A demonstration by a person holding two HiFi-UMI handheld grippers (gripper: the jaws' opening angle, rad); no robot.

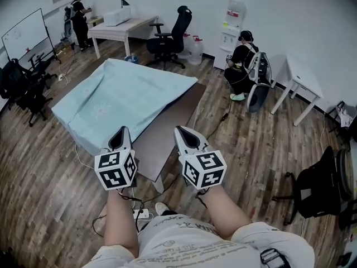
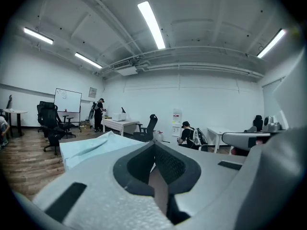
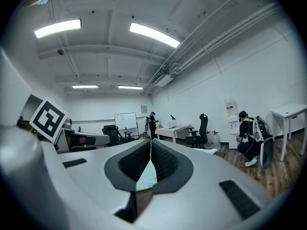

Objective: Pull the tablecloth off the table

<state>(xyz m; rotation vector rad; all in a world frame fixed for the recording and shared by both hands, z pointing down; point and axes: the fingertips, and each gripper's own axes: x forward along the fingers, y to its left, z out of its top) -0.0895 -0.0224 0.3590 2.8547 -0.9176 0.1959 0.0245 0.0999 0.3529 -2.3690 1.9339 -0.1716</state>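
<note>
Tablecloth covers the far and left part of the tabletop; the near right strip is bare. Left gripper and right gripper: jaws pressed together, nothing between them. Both gripper bodies mask part of the tabletop's near edge.

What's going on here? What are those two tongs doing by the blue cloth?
A person holds tongs in each hand above a brown table. The left tongs and the right tongs are both shut and hold nothing. The light blue tablecloth lies rumpled over the far part of the table, and the near corner is bare. Nothing grips the cloth right now.
</note>
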